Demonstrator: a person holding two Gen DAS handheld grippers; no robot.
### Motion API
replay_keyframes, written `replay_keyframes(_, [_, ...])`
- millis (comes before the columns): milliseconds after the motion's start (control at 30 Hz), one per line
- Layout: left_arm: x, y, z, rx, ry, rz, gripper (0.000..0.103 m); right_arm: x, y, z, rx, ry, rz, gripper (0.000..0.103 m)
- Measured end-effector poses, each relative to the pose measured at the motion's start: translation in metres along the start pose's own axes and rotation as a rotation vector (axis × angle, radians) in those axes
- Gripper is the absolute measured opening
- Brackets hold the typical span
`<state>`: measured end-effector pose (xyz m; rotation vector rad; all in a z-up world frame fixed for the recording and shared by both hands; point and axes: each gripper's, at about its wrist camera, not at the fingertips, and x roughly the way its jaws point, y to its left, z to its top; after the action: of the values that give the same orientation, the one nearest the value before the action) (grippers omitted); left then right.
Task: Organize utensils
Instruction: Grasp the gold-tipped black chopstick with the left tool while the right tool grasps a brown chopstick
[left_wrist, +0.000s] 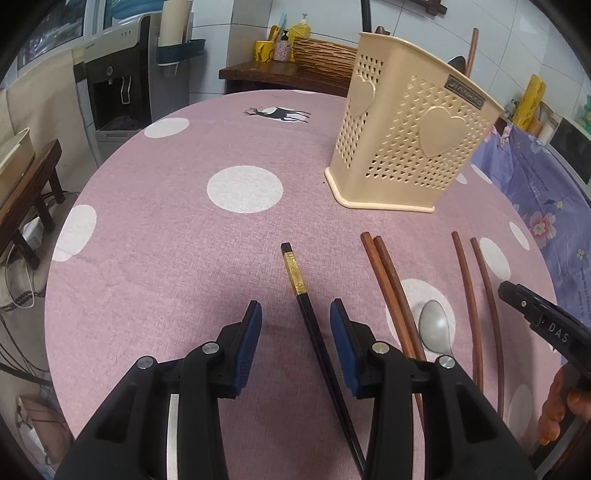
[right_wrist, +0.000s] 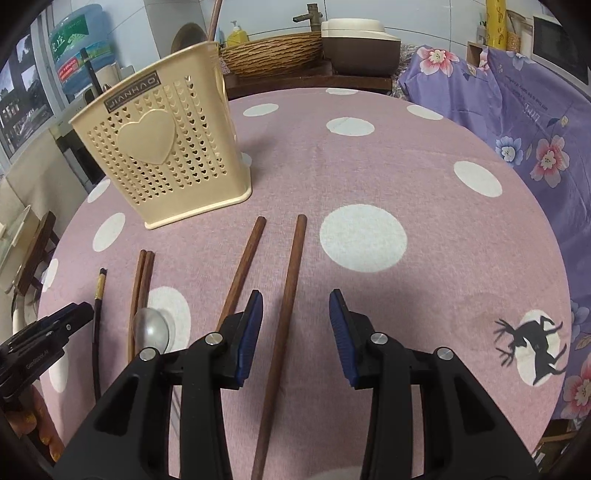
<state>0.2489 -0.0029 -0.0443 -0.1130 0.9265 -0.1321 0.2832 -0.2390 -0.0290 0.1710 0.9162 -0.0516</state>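
Observation:
A cream perforated utensil holder (left_wrist: 402, 136) stands upright on the pink dotted tablecloth (left_wrist: 184, 258); it also shows in the right wrist view (right_wrist: 166, 147). My left gripper (left_wrist: 295, 317) is open, its jaws either side of a black chopstick with a gold band (left_wrist: 295, 273). To its right lie a touching pair of brown chopsticks (left_wrist: 388, 280), a metal spoon (left_wrist: 436, 328) and two spread brown chopsticks (left_wrist: 469, 295). My right gripper (right_wrist: 295, 314) is open over one spread brown chopstick (right_wrist: 291, 266); the other (right_wrist: 243, 266) lies just left.
A purple floral cloth (right_wrist: 517, 122) covers something at the table's right. A wooden bench with a woven basket (right_wrist: 273, 51) and a cooker (right_wrist: 360, 40) stands behind the table. A water dispenser (left_wrist: 118, 74) stands far left. The table edge curves around close.

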Motion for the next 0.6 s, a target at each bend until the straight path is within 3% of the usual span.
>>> replay_keyframes(67, [0.005, -0.001, 0.003, -0.005, 0.009, -0.006, 0.039, 0.007, 0.002, 0.004, 0.003, 0.009, -0.007, 0.034])
replay_keyframes(233, [0.012, -0.004, 0.009, -0.002, 0.005, 0.019, 0.026, 0.019, 0.005, 0.012, -0.002, 0.025, -0.042, 0.026])
replay_keyframes(600, [0.018, -0.008, 0.015, -0.012, -0.001, 0.047, 0.022, 0.038, 0.006, 0.027, 0.031, 0.031, -0.055, 0.016])
